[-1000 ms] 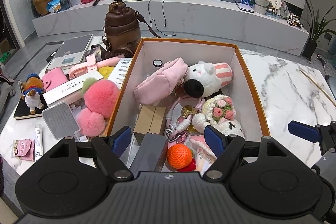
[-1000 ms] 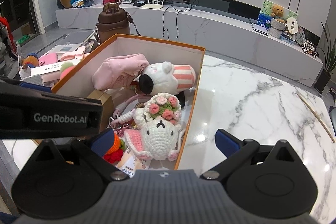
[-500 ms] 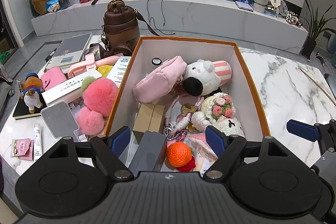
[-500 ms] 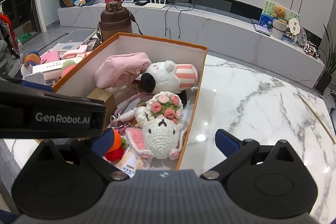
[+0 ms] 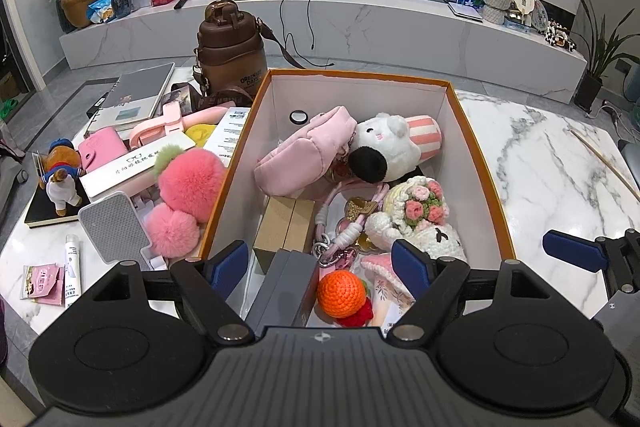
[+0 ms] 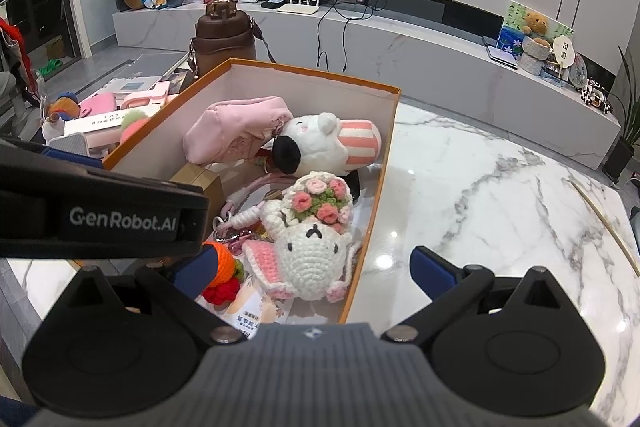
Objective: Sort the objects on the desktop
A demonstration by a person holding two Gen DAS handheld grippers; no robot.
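Two grippers are hovering over the near end of an orange-rimmed cardboard box (image 5: 484,163) that is sitting on a white marble table (image 5: 560,171). The left gripper (image 5: 320,259) is holding its blue-padded jaws wide apart, with nothing clamped between them; a grey case (image 5: 286,283) and a crocheted orange ball (image 5: 342,289) are lying below the gap. The right gripper (image 6: 312,263) is likewise standing with jaws spread apart and gripping nothing, one finger over the box interior and the other over bare marble outside the box wall.

Inside the box, a pink padded pouch (image 5: 308,155) is leaning against a white plush toy (image 5: 390,147) with a black muzzle and a pink striped hat. Nearer, a crocheted bunny (image 6: 310,247) wearing a flower crown is lying against the right wall, just beside a keyring cluster (image 5: 340,243) and a small brown carton (image 5: 286,223).

Outside, to the left of the box, unsorted items are crowding the table: pink pompoms (image 5: 188,187), a grey mesh-faced mirror (image 5: 114,227), a white tube (image 5: 72,263), a pink wallet (image 5: 102,149), a small figurine (image 5: 60,175) and a brown water bottle (image 5: 232,47).
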